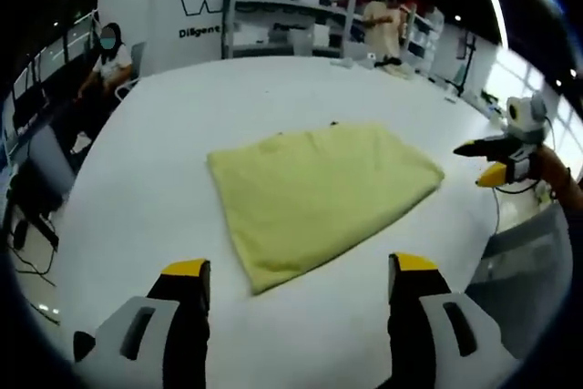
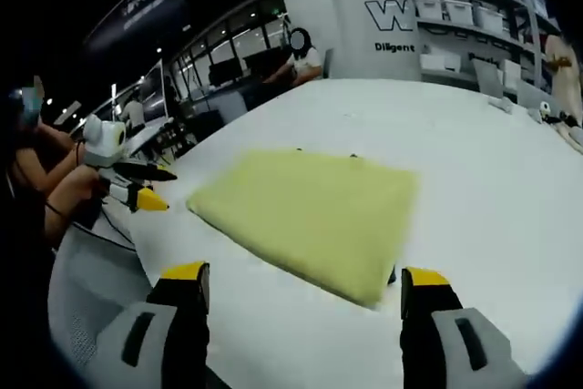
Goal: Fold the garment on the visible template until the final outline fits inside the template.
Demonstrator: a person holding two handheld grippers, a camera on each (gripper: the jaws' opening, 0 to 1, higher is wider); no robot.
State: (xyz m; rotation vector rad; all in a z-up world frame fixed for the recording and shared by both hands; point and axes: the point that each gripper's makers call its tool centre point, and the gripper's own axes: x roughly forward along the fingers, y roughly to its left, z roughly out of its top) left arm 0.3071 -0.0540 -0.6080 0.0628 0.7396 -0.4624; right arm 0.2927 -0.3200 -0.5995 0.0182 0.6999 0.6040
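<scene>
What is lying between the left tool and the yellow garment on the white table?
Nothing visible. In the left gripper view, bare white table lies between the open left tool and the folded yellow garment. The right tool hovers off to the side, apart from the cloth. The right gripper view shows the same garment, also unobstructed.

Garment on table

Bare white table all round folded yellow garment; my approach open from near edge. Small clutter only at far edge, well apart. Shelving beyond table.
</scene>
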